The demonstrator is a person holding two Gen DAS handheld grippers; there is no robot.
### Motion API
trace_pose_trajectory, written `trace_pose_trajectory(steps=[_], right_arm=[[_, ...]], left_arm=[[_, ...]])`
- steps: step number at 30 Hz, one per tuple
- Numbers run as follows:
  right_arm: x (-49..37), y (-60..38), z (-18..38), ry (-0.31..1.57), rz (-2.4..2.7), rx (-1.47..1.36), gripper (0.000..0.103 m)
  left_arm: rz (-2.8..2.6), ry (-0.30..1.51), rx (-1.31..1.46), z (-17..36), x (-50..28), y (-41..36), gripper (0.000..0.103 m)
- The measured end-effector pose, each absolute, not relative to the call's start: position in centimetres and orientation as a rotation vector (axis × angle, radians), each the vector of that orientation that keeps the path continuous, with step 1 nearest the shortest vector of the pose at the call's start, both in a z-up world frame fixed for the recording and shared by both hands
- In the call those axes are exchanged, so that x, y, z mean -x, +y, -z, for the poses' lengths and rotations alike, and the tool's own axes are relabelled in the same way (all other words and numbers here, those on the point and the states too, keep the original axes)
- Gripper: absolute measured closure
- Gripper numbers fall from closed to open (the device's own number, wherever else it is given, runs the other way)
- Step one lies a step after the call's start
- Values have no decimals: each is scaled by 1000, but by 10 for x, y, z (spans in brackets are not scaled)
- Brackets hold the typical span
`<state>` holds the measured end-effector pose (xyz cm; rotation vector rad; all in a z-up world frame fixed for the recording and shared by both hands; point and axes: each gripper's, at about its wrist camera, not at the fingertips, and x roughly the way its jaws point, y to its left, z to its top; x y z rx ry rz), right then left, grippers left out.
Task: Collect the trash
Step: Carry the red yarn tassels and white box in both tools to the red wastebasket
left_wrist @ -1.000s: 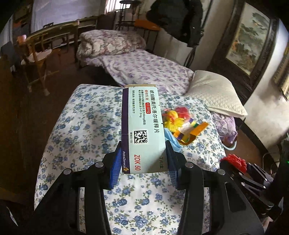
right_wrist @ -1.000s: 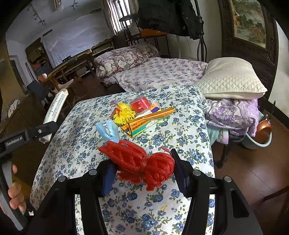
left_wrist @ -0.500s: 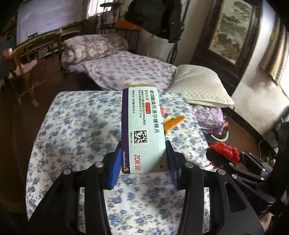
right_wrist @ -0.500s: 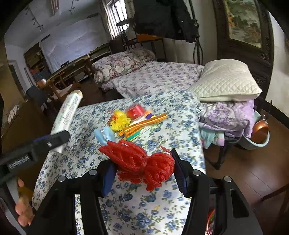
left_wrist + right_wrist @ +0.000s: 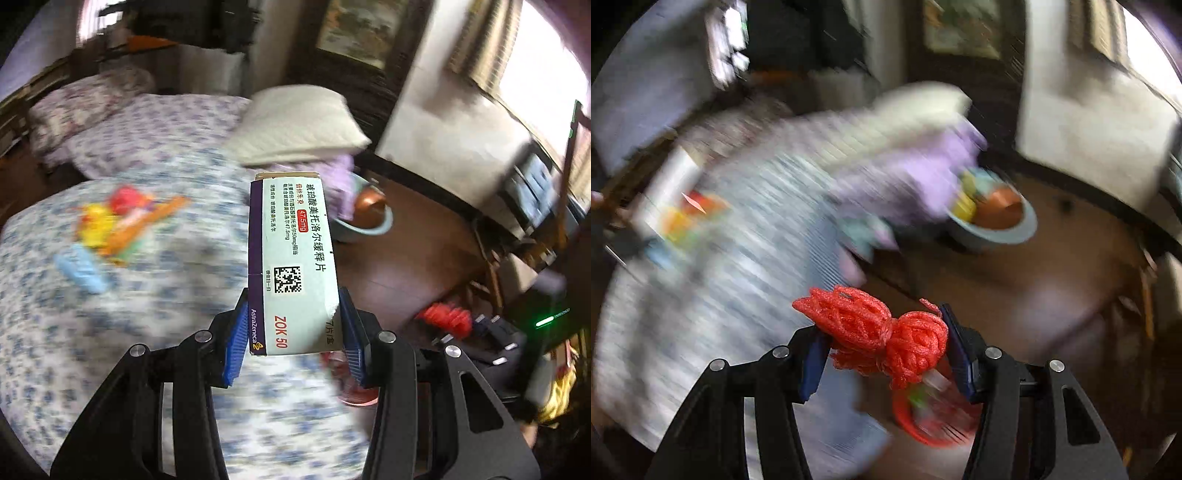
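My left gripper (image 5: 292,332) is shut on a pale green and purple medicine box (image 5: 291,266) that stands upright between the blue pads. My right gripper (image 5: 886,347) is shut on a crumpled red foam net (image 5: 871,332); in the left wrist view it shows at the right with the red foam net (image 5: 445,317) in it. Below the right gripper a red-rimmed bin (image 5: 923,417) with scraps inside stands on the floor; in the left wrist view the bin (image 5: 351,387) is mostly behind my finger. More trash (image 5: 118,229) lies blurred on the flowered table cover (image 5: 110,332).
A blue basin with a copper pot (image 5: 993,218) sits on the brown wooden floor (image 5: 1052,295). A white pillow (image 5: 299,125) on purple cloth lies beyond the table. Dark furniture and a lit green indicator (image 5: 546,321) stand at the right.
Both grippers swung right, off the table towards the floor, keeping their loads. The red-rimmed bin has come into view under the right gripper; the views are motion-blurred.
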<state>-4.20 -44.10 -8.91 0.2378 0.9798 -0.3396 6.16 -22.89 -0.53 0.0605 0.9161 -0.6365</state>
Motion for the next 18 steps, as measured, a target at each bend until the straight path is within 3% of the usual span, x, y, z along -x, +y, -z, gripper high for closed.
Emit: trace_pose_trajectory(steps=[8, 18], right_arm=[[95, -510, 213, 1184, 431, -394, 46], [91, -510, 259, 1225, 411, -435, 46]], left_arm=[[732, 968, -198, 43, -33, -321, 58], [734, 1035, -266, 78, -28, -355, 58]])
